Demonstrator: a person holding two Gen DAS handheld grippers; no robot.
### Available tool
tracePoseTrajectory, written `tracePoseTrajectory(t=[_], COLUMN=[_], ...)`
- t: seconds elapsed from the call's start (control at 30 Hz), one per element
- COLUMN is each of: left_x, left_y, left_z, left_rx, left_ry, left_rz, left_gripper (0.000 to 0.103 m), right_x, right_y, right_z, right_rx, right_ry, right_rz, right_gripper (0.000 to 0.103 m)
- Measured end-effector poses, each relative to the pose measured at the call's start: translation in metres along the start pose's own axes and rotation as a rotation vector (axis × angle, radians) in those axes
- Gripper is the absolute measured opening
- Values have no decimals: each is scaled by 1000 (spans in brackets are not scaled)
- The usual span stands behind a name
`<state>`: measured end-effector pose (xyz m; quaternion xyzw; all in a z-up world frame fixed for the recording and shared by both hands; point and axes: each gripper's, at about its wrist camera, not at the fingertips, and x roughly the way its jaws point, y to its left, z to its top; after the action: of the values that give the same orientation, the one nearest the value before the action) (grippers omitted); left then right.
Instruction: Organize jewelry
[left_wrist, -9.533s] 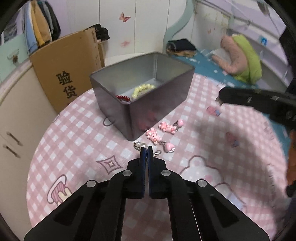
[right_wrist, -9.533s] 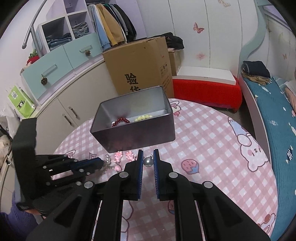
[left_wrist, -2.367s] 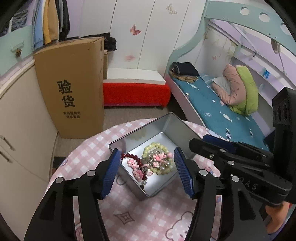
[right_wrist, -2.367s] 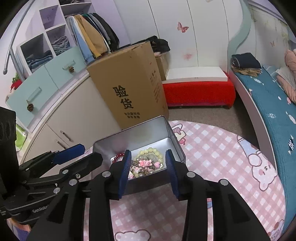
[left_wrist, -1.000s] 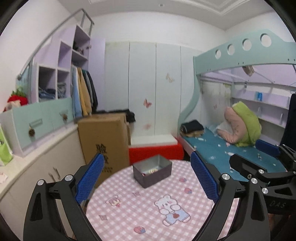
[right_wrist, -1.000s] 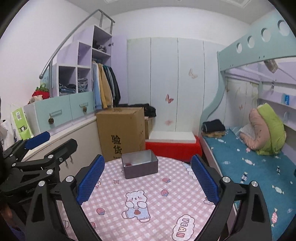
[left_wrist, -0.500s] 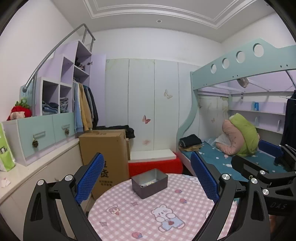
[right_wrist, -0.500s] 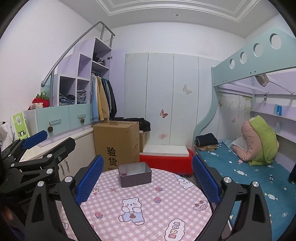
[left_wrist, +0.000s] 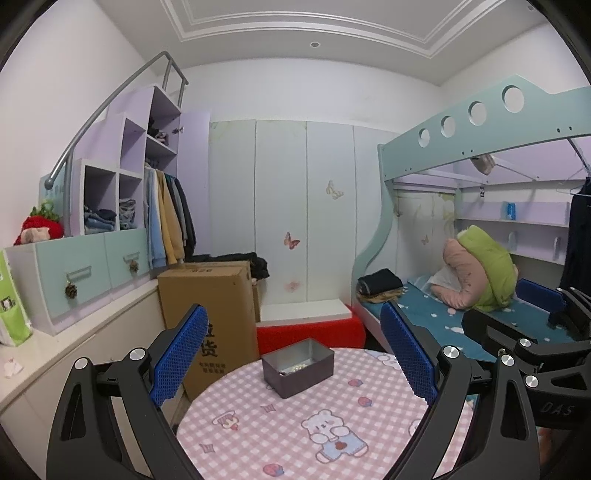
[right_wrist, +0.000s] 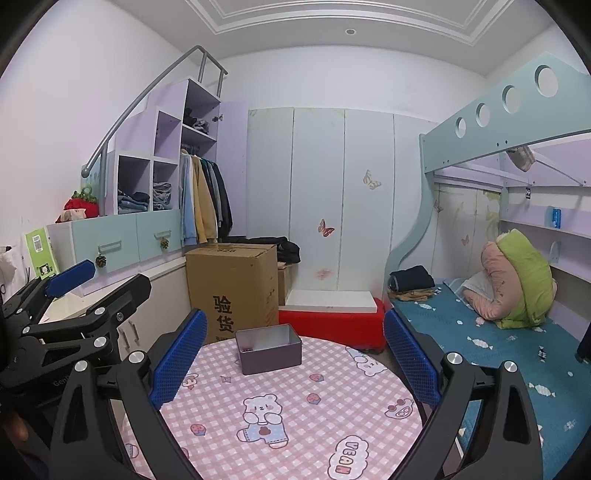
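Note:
A grey metal tin stands on the far side of a round table with a pink checked cloth; pale beads show inside it. In the right wrist view the same tin shows a dark red bit of jewelry at its bottom. My left gripper is open wide, held high and well back from the table, nothing between its blue pads. My right gripper is likewise open and empty. Each gripper appears at the edge of the other's view.
A tall cardboard box stands behind the table on the left, beside low cabinets. A red bench lies behind the tin. A bunk bed with a teal sheet fills the right side.
Both grippers have let the jewelry go into the tin, opened wide and drawn far back and up from it. Over the last half second the view has pulled back slightly more.

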<state>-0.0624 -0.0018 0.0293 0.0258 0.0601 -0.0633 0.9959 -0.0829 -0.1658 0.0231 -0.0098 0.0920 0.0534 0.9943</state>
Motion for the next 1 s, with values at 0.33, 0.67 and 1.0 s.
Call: tracePoseTrajectory(t=[0.33,0.67,1.0], left_x=[2,5,8], left_y=[0,-1,-1], left_z=[-1,-2,-4], left_rx=[1,1,1], left_ry=[5,12,17], left_rz=[-2,-3,-4], left_gripper=[91,91,91], right_x=[-3,4,8], right_y=[0,1,0], right_z=[4,2,-1], right_rx=[4,17,22], right_ry=[4,18,27], right_rz=[2,13,16], right_gripper=[94,94,94])
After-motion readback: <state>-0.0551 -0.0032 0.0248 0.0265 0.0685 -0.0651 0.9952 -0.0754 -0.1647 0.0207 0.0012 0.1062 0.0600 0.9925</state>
